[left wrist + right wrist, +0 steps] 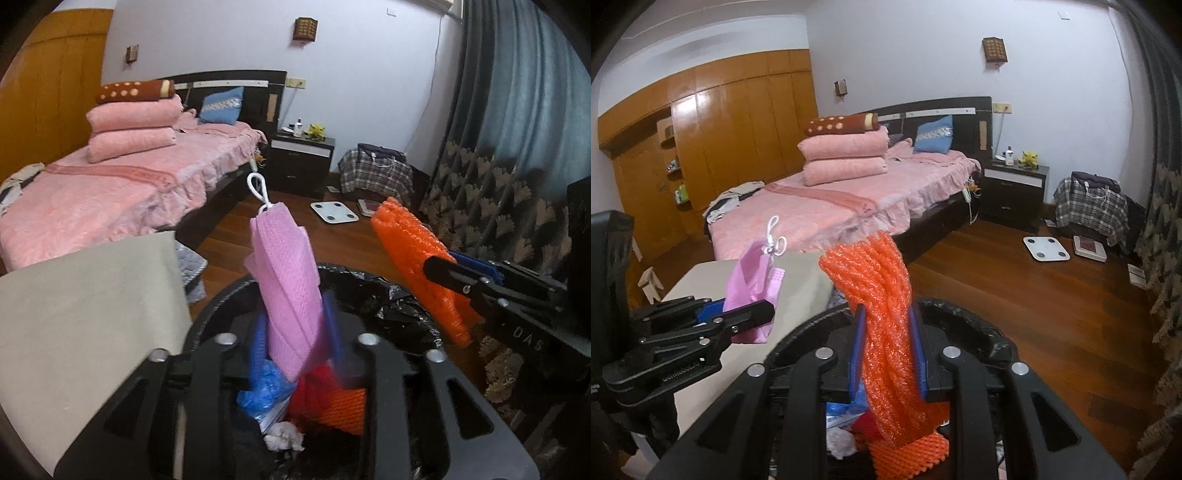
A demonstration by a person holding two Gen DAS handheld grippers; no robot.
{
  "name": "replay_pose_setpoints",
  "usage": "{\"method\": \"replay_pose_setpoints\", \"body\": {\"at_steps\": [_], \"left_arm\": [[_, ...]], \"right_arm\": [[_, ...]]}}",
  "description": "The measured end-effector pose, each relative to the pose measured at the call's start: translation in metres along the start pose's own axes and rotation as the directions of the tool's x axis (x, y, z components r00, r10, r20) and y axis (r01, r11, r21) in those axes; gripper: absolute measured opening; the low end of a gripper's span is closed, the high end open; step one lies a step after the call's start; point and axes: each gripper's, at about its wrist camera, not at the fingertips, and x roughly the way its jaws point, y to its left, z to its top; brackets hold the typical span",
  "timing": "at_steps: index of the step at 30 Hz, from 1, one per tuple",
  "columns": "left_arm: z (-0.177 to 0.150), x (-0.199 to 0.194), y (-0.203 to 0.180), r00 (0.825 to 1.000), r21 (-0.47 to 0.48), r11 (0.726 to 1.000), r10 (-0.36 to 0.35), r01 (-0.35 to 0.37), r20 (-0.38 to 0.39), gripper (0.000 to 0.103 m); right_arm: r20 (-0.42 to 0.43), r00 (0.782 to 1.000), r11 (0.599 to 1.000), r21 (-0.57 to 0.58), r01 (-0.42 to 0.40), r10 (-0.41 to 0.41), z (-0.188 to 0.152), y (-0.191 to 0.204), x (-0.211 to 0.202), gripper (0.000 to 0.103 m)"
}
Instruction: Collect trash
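Where my two grippers hang: both are over the near black-lined trash bin (388, 291), side by side, each with a piece of trash between its pads.
Left gripper (295, 325): the jaws are parted partway. The blue pads are blurred, and as far as I can see they stand off the pink mesh pouch (288, 288) rather than pinching it.
Pink mesh pouch: it stands upright between the left pads, leaning a little to the left. Its lower end is down at the bin's mouth and its white cord loop (256, 184) points up and away.
Right gripper (888, 332): the jaws are narrow, and both blue pads press the sides of the orange foam net (882, 295).
Orange foam net: I see it clamped around its middle. The top flops over to the left above the pads, and the bottom hangs into the bin.
Inside the bin: a crumpled blue plastic bag (266, 387) lies on the left and a second orange net (343, 410) on the right, with something red between them. A white tissue wad (284, 437) is nearest me.
Left of the bin: a beige table top (92, 314), just beside the rim.
Far side: a pink-covered bed (849, 206) on the left and a dark nightstand (301, 162) beyond its head. A white scale (334, 211) lies on the wooden floor, well apart from the bin.
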Motion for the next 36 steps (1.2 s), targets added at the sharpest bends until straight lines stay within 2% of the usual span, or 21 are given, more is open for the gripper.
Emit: {"method": "replay_pose_setpoints", "body": {"at_steps": [1,2,4,6,7,11,13,18,26,36], "left_arm": [[-0.001,0.005,0.000,1.000,-0.001,1.000,-0.005,0.005,-0.003,0.059],[0.000,0.008,0.001,1.000,-0.001,1.000,-0.007,0.007,-0.003,0.063],[-0.001,0.010,0.003,1.000,0.002,1.000,0.002,-0.002,-0.004,0.074],[-0.002,0.009,0.009,1.000,-0.007,1.000,0.022,-0.022,-0.001,0.081],[-0.002,0.007,0.012,1.000,-0.015,1.000,0.027,-0.027,0.003,0.084],[0.001,-0.004,0.021,0.999,-0.026,0.998,0.052,-0.052,0.012,0.089],[0.004,-0.010,0.026,0.997,-0.037,0.997,0.070,-0.069,0.018,0.091],[0.008,-0.034,0.038,0.993,-0.072,0.991,0.113,-0.110,0.034,0.093],[0.010,-0.076,0.041,0.981,-0.088,0.981,0.181,-0.175,0.069,0.094],[0.006,-0.122,0.034,0.969,-0.097,0.972,0.225,-0.216,0.102,0.094]], "right_arm": [[-0.008,1.000,1.000,0.001,0.009,-0.009,-0.001,-0.004,0.003,0.036],[-0.012,1.000,1.000,0.003,0.017,-0.017,-0.003,-0.007,0.006,0.038],[-0.021,1.000,1.000,0.009,0.023,-0.023,-0.005,-0.013,0.010,0.052],[-0.026,0.999,1.000,0.023,0.020,-0.020,-0.007,-0.020,0.011,0.060],[-0.027,0.999,0.999,0.028,0.021,-0.020,-0.008,-0.022,0.011,0.069],[-0.022,0.999,0.999,0.029,0.030,-0.029,-0.011,-0.028,0.009,0.083],[-0.007,0.999,0.999,0.034,0.040,-0.040,-0.010,-0.027,0.004,0.097],[0.005,0.999,0.999,0.035,0.035,-0.035,-0.006,-0.019,-0.006,0.097],[0.062,0.998,1.000,0.018,-0.021,0.020,0.006,0.007,-0.033,0.097],[0.092,0.993,0.997,-0.022,-0.068,0.069,0.017,0.042,-0.062,0.097]]}}
